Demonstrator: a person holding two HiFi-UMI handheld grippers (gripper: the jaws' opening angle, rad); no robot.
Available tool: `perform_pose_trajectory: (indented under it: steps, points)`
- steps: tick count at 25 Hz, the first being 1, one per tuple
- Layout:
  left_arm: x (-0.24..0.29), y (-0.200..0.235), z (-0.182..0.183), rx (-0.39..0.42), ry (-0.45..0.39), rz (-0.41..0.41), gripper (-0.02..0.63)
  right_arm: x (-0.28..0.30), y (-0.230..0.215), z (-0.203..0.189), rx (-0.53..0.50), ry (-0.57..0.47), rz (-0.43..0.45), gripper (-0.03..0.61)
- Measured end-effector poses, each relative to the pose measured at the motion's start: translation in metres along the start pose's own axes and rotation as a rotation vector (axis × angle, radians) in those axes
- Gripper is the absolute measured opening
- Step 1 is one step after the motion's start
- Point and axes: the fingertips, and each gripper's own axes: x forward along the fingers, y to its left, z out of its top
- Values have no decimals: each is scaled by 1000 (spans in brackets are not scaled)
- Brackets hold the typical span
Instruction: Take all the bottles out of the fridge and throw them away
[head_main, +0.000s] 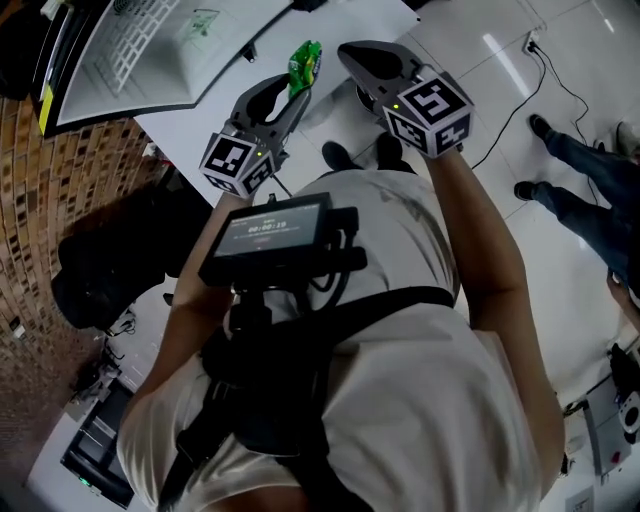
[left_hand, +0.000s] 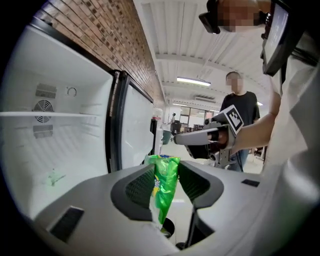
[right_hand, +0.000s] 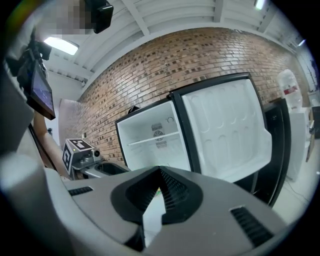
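At about nine o'clock in the left gripper view the fridge (left_hand: 60, 150) stands open, its white inside bare around one thin shelf (left_hand: 50, 114), with a brick wall (left_hand: 100, 35) running above it. My left gripper (left_hand: 166, 167) is closed on a crumpled green bottle (left_hand: 166, 187). The ribbed pads press it from both sides, so the jaws stand fairly wide around it. The bottle hangs lengthwise between them, its top poking out past the tips, clear of the fridge and out in the room.

In the head view the left gripper (head_main: 293, 100) reaches toward twelve o'clock and the bottle (head_main: 305, 63) sticks out beyond its tips. Below it, near the centre, a small screen (head_main: 275, 235) is strapped to my chest. My right gripper (head_main: 350, 52) points toward one o'clock, just beside the left one, over the pale tiled floor (head_main: 480, 80).

In the right gripper view, my right gripper (right_hand: 160, 172) has its jaws closed together with nothing between them. Beyond its tips, at twelve o'clock, is the fridge (right_hand: 150, 135), its door (right_hand: 225, 130) swung out toward two o'clock.

Another person (left_hand: 240, 105) in a dark shirt stands at about two o'clock in the left gripper view.
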Motion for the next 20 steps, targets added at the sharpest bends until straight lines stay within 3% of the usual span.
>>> perform_pose_trajectory:
  steps: [9, 17, 20]
  points:
    - [81, -78, -67, -22, 179, -227, 164, -70, -48, -53, 86, 54, -129, 2]
    - [133, -92, -118, -53, 308, -256, 164, -86, -86, -95, 155, 93, -187, 2]
    - [153, -96, -134, -71, 348, -226, 164, -90, -97, -107, 174, 111, -197, 2]
